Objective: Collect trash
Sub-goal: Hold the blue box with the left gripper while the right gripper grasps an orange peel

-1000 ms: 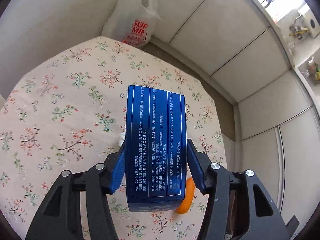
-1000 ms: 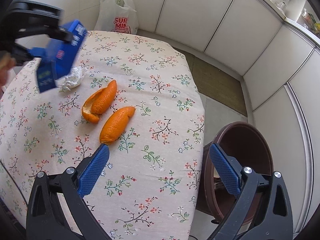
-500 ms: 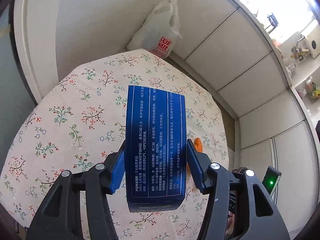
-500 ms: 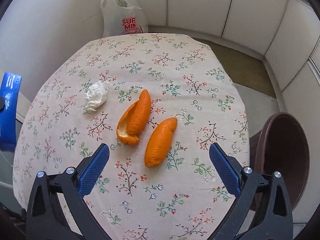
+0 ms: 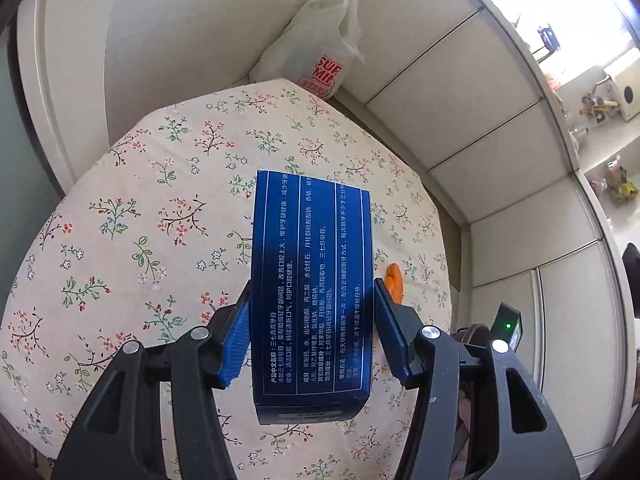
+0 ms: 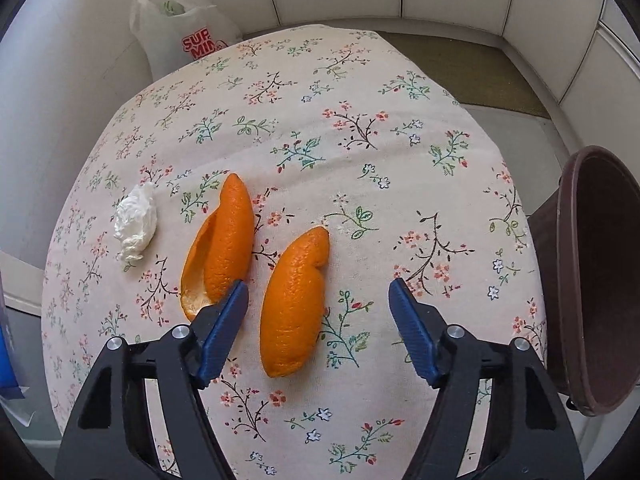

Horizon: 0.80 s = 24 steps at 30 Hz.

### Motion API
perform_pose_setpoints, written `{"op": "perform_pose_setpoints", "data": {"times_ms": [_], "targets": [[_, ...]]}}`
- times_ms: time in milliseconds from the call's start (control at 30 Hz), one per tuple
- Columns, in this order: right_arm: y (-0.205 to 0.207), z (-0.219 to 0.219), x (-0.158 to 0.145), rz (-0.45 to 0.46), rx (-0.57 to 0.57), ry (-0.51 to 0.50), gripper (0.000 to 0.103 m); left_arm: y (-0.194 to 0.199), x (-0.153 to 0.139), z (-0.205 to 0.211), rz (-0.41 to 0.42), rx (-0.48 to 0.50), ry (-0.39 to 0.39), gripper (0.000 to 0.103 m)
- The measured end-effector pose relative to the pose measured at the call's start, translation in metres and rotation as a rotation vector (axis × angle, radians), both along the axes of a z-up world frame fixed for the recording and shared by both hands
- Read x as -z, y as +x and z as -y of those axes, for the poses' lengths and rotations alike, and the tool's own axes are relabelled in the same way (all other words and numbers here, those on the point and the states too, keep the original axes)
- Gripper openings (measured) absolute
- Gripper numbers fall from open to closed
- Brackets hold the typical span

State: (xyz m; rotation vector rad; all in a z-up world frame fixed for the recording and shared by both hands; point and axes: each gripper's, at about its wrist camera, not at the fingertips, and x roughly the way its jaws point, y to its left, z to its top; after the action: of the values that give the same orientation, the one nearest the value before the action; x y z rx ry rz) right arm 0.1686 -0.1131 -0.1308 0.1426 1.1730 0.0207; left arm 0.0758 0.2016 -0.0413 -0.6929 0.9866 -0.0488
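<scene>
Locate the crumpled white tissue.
In the right wrist view, the crumpled white tissue lies on the floral tablecloth at the left, just left of the hollow orange peel.

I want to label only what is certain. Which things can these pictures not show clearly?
- Brown round bin, right wrist view: cut by the edge, its inside unseen.
- Curved orange peel, left wrist view: mostly behind the blue printed carton.
- White plastic bag: contents unclear.
</scene>
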Motion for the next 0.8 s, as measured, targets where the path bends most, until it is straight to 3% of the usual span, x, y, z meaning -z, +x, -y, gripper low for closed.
{"op": "perform_pose_setpoints", "data": {"times_ms": [133,233,300,367,800], "targets": [[0.001,-0.010,0.012,-0.020,-0.013,0.010,0.069,-0.002,0.004,-0.001,-0.014,0.003,0.016,0.055],[0.000,-0.017,0.014,-0.008,-0.032,-0.010,0.055,-0.003,0.006,-0.002,-0.024,0.001,0.026,0.055],[0.001,-0.021,0.014,-0.005,-0.052,-0.008,0.037,-0.003,0.008,-0.003,-0.032,0.003,0.030,0.055],[0.000,-0.023,0.013,0.004,-0.060,-0.016,0.032,-0.003,0.009,-0.004,-0.038,0.001,0.033,0.055],[-0.010,-0.027,-0.003,0.064,-0.107,-0.033,0.024,-0.001,0.008,0.003,-0.038,0.020,0.073,0.055]]}}
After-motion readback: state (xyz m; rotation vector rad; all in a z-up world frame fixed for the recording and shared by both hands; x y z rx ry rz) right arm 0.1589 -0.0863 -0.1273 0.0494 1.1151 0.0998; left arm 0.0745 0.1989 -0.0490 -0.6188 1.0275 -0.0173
